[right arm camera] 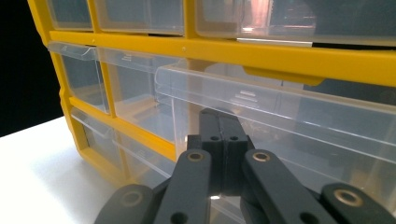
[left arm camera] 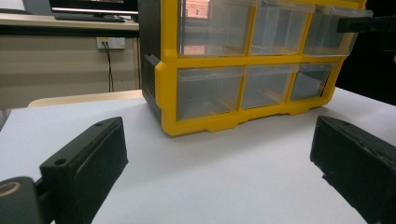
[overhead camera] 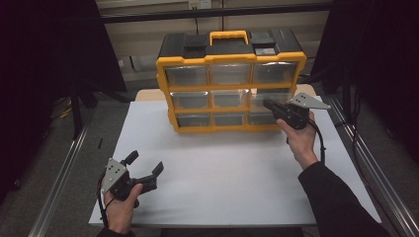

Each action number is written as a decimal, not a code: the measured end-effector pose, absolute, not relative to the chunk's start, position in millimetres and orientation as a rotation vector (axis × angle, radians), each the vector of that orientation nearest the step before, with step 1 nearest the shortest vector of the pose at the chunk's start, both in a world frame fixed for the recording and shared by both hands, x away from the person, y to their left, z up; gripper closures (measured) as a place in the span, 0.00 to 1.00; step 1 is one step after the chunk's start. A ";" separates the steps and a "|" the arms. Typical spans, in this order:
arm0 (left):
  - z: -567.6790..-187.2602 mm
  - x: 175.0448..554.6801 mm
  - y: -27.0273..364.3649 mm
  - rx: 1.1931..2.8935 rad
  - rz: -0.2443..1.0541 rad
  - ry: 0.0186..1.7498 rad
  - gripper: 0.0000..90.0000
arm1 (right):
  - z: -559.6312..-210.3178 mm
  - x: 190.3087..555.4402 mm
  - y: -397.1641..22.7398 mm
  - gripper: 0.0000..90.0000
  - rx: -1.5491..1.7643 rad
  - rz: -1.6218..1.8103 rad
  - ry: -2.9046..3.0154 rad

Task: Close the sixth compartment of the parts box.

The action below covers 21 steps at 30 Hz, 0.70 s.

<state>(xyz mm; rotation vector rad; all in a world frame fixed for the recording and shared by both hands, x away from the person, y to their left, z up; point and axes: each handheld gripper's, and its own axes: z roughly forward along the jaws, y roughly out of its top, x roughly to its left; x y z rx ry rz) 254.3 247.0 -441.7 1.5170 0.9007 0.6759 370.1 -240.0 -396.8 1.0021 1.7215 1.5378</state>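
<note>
A yellow and black organizer (overhead camera: 230, 59) (left arm camera: 205, 63) (right arm camera: 280, 53) with rows of clear drawers stands at the back of the white tabletop (overhead camera: 222, 168). Its middle-row right drawer (overhead camera: 258, 97) (right arm camera: 289, 107) sticks out slightly from the frame. My right gripper (overhead camera: 267, 104) (right arm camera: 223, 116) is shut, and its tips rest against that drawer's clear front, just under the lip. I see nothing between its jaws. My left gripper (overhead camera: 145, 163) (left arm camera: 219, 177) is held low over the near left of the table, open and empty, pointing toward the organizer.
The organizer has a yellow carry handle (overhead camera: 228, 35) on top. Metal rails (overhead camera: 64, 173) run along both sides of the table. Dark curtains hang left and right, and a wall with a socket (left arm camera: 111, 43) is behind.
</note>
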 end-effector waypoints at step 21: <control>-441.5 254.2 247.2 1.519 0.669 0.897 0.04 | -401.0 378.3 -243.5 1.00 1.037 1.523 1.702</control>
